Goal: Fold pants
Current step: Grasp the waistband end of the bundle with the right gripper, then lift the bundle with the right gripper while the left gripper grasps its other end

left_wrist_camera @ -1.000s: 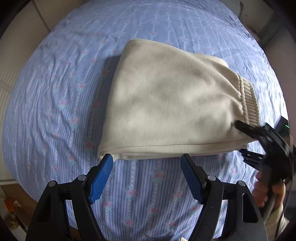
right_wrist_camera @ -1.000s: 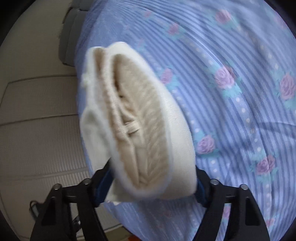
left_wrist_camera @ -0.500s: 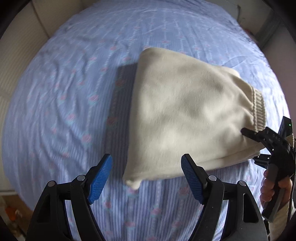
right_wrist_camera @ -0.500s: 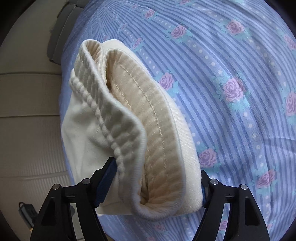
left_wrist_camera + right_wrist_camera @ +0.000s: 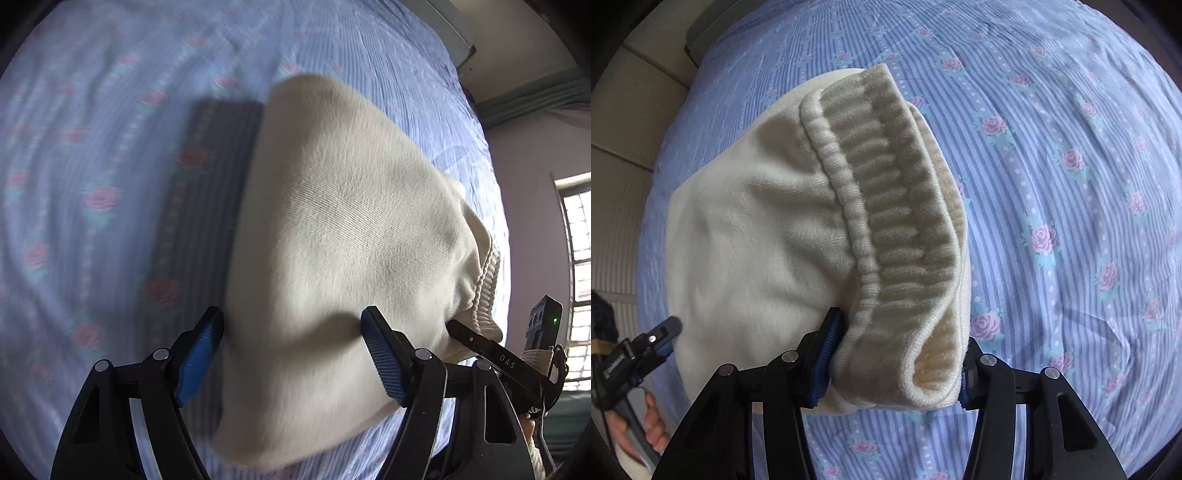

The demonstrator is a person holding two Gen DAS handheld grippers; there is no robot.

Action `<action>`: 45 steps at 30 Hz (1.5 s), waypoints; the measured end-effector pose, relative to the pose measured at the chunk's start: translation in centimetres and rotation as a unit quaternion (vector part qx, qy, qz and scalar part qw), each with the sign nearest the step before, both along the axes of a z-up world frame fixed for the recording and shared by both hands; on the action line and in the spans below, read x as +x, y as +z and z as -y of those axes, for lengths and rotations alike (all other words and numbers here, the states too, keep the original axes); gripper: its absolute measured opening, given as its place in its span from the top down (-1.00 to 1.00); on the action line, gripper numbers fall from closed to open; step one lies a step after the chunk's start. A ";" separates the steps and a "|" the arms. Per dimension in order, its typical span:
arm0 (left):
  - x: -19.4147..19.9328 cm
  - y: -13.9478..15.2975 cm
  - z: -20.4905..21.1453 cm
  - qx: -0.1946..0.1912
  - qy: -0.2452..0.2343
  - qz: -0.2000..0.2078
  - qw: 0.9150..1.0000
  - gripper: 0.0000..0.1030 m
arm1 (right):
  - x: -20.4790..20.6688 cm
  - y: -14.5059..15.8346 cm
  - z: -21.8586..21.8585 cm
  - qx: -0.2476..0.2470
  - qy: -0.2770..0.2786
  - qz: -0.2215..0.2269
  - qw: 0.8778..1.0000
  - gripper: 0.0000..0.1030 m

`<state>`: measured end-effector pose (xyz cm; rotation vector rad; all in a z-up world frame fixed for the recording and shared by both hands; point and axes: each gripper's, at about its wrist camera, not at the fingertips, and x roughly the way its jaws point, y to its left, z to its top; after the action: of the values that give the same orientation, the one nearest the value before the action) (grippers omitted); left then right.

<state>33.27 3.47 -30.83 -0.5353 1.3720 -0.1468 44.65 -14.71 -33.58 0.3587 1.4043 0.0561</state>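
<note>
The cream folded pants (image 5: pixel 332 221) hang partly lifted over the blue rose-print bed sheet (image 5: pixel 92 147) and cast a dark shadow (image 5: pixel 207 203) to their left. My left gripper (image 5: pixel 291 362) stands open astride the near folded edge, with cloth between its fingers and no visible squeeze. In the right wrist view my right gripper (image 5: pixel 894 369) grips the ribbed waistband (image 5: pixel 897 221) of the pants (image 5: pixel 757 240), its jaws closing on the doubled band and both pads against it. One left gripper finger (image 5: pixel 665 332) shows at the lower left there.
The sheet (image 5: pixel 1071 184) spreads wide to the right of the pants. Pale floor (image 5: pixel 620 147) lies past the bed's left edge. A hand (image 5: pixel 646 428) holds the left gripper's handle. A window (image 5: pixel 580 277) and a wall stand at the right.
The left gripper has dropped toward the pants and now straddles their near edge. The right gripper's jaws have narrowed on the waistband, and the pants sit higher with a wider shadow.
</note>
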 end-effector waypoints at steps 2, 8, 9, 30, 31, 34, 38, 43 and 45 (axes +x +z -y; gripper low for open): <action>0.3 -0.6 0.1 -0.007 -0.001 0.001 1.000 -0.46 | -0.1 -0.1 0.5 -0.001 0.004 0.000 1.000 0.01; 1.0 -2.5 0.4 -0.039 -0.012 -0.008 0.999 -0.53 | 0.3 -2.9 1.8 -0.004 0.003 -0.004 1.000 0.00; 1.2 -2.6 0.6 -0.042 -0.014 -0.007 0.999 -0.53 | 0.4 -3.0 2.1 -0.002 0.004 -0.004 1.000 -0.01; 0.0 10.2 7.4 0.106 -0.077 0.051 0.990 0.44 | -1.2 8.0 0.8 0.003 0.112 0.107 0.988 0.28; -0.3 11.0 7.4 0.111 -0.077 0.055 0.989 0.45 | -1.5 8.8 0.8 0.005 0.115 0.116 0.987 0.29; -1.5 13.4 6.7 0.120 -0.078 0.064 0.988 0.45 | -2.5 10.7 0.9 0.017 0.120 0.130 0.984 0.30; -4.0 16.5 6.9 0.136 -0.077 0.076 0.985 0.46 | -4.5 13.4 0.7 0.025 0.142 0.148 0.978 0.30; -7.0 19.7 7.3 0.155 -0.068 0.093 0.981 0.46 | -6.9 16.3 0.0 0.033 0.170 0.173 0.970 0.30; -8.6 20.9 6.6 0.158 -0.057 0.097 0.981 0.46 | -7.8 17.3 -0.3 0.038 0.182 0.182 0.966 0.30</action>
<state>24.70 -3.16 -9.98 -0.1718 1.2047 -0.0696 36.82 -14.46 -16.33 0.1385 1.0876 0.4561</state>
